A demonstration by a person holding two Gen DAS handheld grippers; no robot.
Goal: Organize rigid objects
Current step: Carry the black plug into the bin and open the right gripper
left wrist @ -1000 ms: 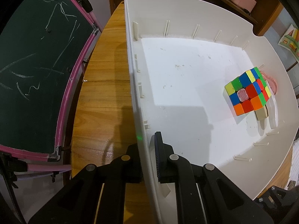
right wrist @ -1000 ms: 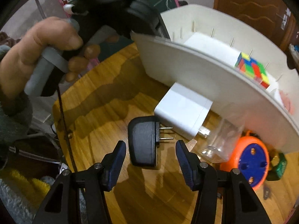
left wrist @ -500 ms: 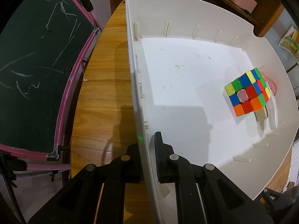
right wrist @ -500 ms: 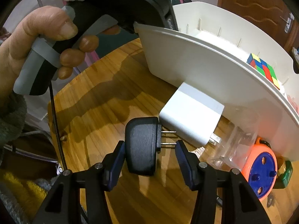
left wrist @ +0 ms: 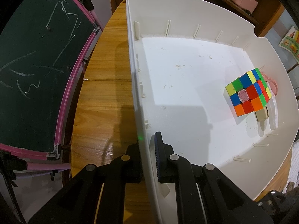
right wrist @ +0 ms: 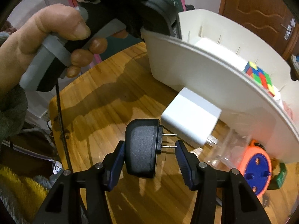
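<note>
A: Nearest item logged first. The black plug adapter [right wrist: 143, 147] is seen lying on the counter [right wrist: 104, 112] between the fingers of the right gripper [right wrist: 149, 156]. Is contact made?

B: The left finger appears to be touching the adapter body; the right finger is placed at the prong tips, and a thin gap there cannot be ruled out. The jaws are spread wide and nothing is clamped yet.

A: Axis noted?

B: The adapter's long axis, body to prongs, is laid across the jaw opening, prongs toward the right finger. If closed as set, the grip would be taken body-against-prongs; a slip on the thin prongs is judged possible.

A: Next outward?

B: The white charger block [right wrist: 190, 121] is recorded just beyond the adapter, partly under the wall of the white bin [right wrist: 205, 78]. A clear plastic piece [right wrist: 228, 149] and an orange-and-blue disc [right wrist: 257, 173] are seen to the right, near the bin.

A: Left side?

B: The left gripper [left wrist: 147, 160] is clenched on the bin wall [left wrist: 138, 93], one finger outside, one inside. The bin is thereby steadied.

A: Farthest?

B: A colour cube [left wrist: 248, 91] is resting inside the bin by its far-right wall. The right gripper is judged the nearer one for the adapter; the bin lies ahead and to the right of it.
</note>
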